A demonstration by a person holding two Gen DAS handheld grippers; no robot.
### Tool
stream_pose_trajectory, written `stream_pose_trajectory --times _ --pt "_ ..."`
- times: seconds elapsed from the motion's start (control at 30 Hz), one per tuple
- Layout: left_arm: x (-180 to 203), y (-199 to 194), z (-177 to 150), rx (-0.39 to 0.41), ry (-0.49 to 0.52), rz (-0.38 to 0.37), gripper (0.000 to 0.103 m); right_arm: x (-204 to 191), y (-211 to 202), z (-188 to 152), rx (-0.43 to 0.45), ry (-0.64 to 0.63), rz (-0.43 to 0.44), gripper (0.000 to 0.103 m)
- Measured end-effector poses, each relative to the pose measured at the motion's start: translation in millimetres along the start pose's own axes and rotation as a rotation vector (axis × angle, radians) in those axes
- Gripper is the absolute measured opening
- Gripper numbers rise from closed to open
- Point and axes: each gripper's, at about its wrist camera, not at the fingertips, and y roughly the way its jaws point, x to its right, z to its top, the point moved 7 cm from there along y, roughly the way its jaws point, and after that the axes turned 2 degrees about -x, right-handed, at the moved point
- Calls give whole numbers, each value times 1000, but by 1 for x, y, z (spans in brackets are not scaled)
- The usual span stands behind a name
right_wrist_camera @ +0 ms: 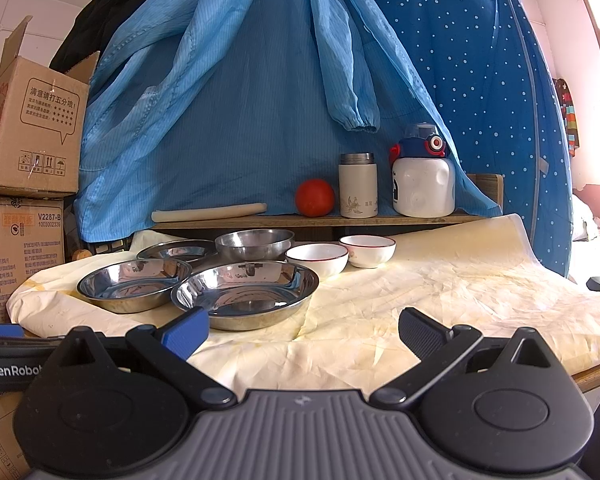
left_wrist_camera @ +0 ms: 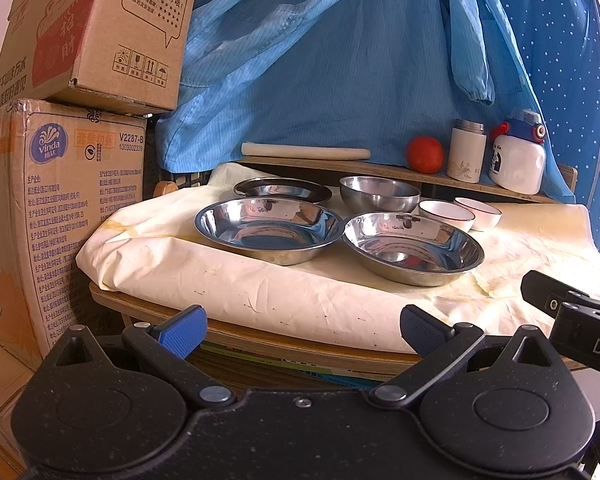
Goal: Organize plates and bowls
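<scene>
A cluttered room corner: blue garments hang behind a low surface (right_wrist_camera: 380, 320) covered with a creased cream sheet, cardboard boxes (left_wrist_camera: 60, 200) stacked to the left.

The dishes sit in a loose cluster toward the left half of the sheet, none stacked. Nearest the front are two wide steel plates: the left steel plate (left_wrist_camera: 266, 228) and the right steel plate (left_wrist_camera: 414, 246), their rims just beside each other. Behind the left one lies a flatter steel dish (left_wrist_camera: 283, 191); behind the right one stands a deeper steel bowl (left_wrist_camera: 380, 194). To the right of that bowl are two white bowls with red rims, the nearer white bowl (right_wrist_camera: 317, 258) and the farther white bowl (right_wrist_camera: 367, 250), close together or touching. All look empty.

The left gripper (left_wrist_camera: 302, 326) hangs in front of the surface's edge, jaws spread wide and empty, the steel plates straight ahead and above its fingertips. The right gripper (right_wrist_camera: 303, 332), also wide and empty, hovers over the near part of the sheet; the right steel plate lies just ahead and to its left, almost at its blue left fingertip, so this gripper seems nearer to it and to the white bowls. The left steel plate falls more naturally to the left gripper.

On the shelf (right_wrist_camera: 300, 220) behind stand a tomato (right_wrist_camera: 315, 197), a white flask (right_wrist_camera: 358, 186), a white bottle (right_wrist_camera: 422, 178) and a pale rolled object (right_wrist_camera: 208, 212), well apart from the dishes.
</scene>
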Motion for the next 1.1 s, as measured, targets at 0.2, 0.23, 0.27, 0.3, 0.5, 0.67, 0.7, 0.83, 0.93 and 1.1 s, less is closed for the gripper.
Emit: stream_pose_trajectory --times 0.2,0.23,0.27,0.3,0.5,0.67,0.7,0.83,0.93,1.1 --pt "0 0 0 0 1 0 102 0 0 0 0 0 -1 103" --pt "0 0 0 0 1 0 102 0 0 0 1 0 0 103" --pt "0 0 0 0 1 1 102 0 0 0 1 0 0 103" --pt "0 0 0 0 1 1 102 0 0 0 1 0 0 103" --pt "0 0 0 0 1 1 102 0 -1 1 2 0 -1 103" --pt "0 0 0 1 2 1 102 0 -1 1 1 0 0 103" --pt "0 0 0 1 2 1 102 0 -1 1 1 0 -1 103" --pt "0 0 0 2 2 3 102 -1 1 0 2 0 -1 103" --pt "2 -2 0 2 -2 4 102 -2 0 1 3 4 -2 103" --pt "2 -3 1 5 -1 -1 102 0 -1 1 3 6 -3 103"
